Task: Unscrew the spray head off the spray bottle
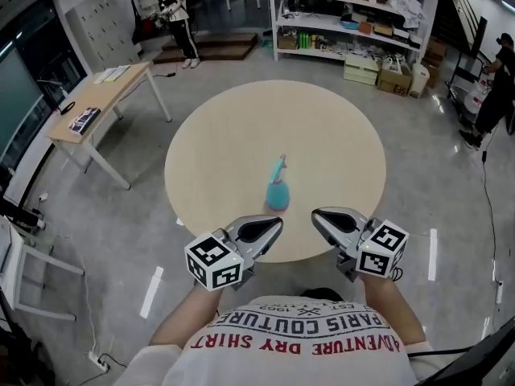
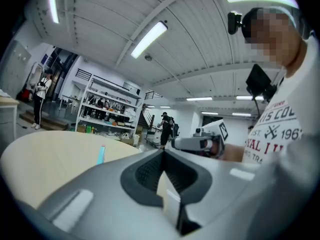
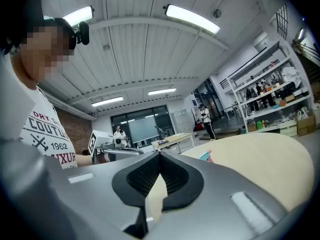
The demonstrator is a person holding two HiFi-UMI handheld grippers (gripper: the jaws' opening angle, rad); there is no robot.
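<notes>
Spray bottle (image 1: pixel 278 193) stood upright on the round table (image 1: pixel 233 127), a little toward the person's side of its middle, with the spray head (image 1: pixel 278 167) on top and nothing touching it. From the gripper views it was mostly hidden. The left gripper view caught only a thin teal sliver above the gripper's own body, and the right gripper view just a teal and pink tip. Only the head view showed the whole bottle.

Left gripper (image 1: pixel 276 223) and right gripper (image 1: pixel 318 215) hung at the table's near edge, either side of the bottle and short of it, tips turned toward each other. Both had their jaws pressed together, nothing between them. Beyond the table were shelves (image 1: pixel 346 22) and a desk (image 1: pixel 105 95); the shelves' contents were too small to make out.
</notes>
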